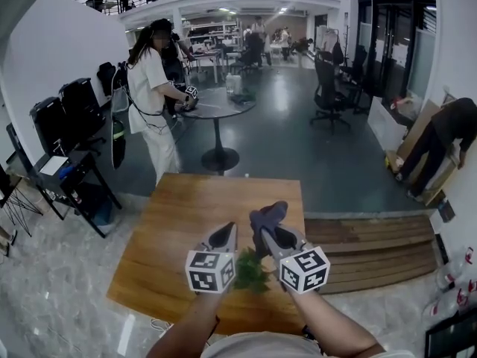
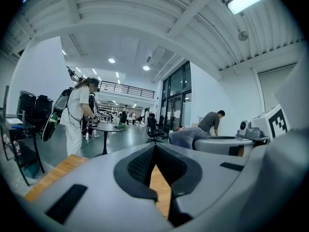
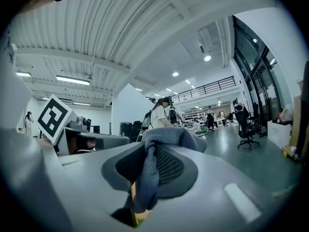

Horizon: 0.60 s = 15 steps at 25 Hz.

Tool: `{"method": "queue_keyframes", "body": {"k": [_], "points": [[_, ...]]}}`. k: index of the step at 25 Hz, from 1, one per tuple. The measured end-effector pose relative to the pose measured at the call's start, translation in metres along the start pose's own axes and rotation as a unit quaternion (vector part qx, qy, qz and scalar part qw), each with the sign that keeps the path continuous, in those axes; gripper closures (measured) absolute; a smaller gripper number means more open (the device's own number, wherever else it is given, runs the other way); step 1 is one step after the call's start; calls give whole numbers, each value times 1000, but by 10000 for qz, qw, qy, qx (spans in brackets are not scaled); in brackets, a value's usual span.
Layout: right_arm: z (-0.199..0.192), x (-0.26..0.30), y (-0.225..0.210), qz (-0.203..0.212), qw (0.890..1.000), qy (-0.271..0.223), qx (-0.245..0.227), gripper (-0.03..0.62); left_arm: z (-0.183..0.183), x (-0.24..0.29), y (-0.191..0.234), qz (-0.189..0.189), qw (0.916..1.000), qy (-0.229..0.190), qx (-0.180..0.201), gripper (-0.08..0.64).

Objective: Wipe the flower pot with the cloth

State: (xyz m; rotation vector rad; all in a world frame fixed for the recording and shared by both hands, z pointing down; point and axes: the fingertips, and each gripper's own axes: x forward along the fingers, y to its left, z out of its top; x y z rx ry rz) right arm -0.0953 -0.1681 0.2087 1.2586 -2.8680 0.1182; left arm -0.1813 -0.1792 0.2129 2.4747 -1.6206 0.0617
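Note:
In the head view both grippers are held up close to me over a wooden table [image 1: 194, 215]. My right gripper [image 1: 265, 232] is shut on a grey-blue cloth [image 1: 268, 215], which bunches out past its tips; the right gripper view shows the cloth [image 3: 166, 137] pinched in that gripper [image 3: 147, 156]. My left gripper [image 1: 223, 236] is beside it, shut with nothing in it; wood shows behind its jaws in the left gripper view [image 2: 154, 153]. Green leaves [image 1: 250, 271] of the plant show low between the two grippers. The pot itself is hidden beneath them.
A person in white [image 1: 153, 103] stands by a round table [image 1: 216, 109] beyond the wooden table. Black cases on a rack [image 1: 67, 118] line the left wall. Wooden steps [image 1: 373, 248] lie right of the table. Another person bends over boxes [image 1: 440, 136] at right.

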Motion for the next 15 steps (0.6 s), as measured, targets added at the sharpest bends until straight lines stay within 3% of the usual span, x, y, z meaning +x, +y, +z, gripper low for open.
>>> {"method": "queue_keyframes", "body": {"k": [15], "points": [[13, 5, -5, 9, 9999, -74, 83, 532, 6, 10, 1, -47, 10000, 22, -23, 554]]}}
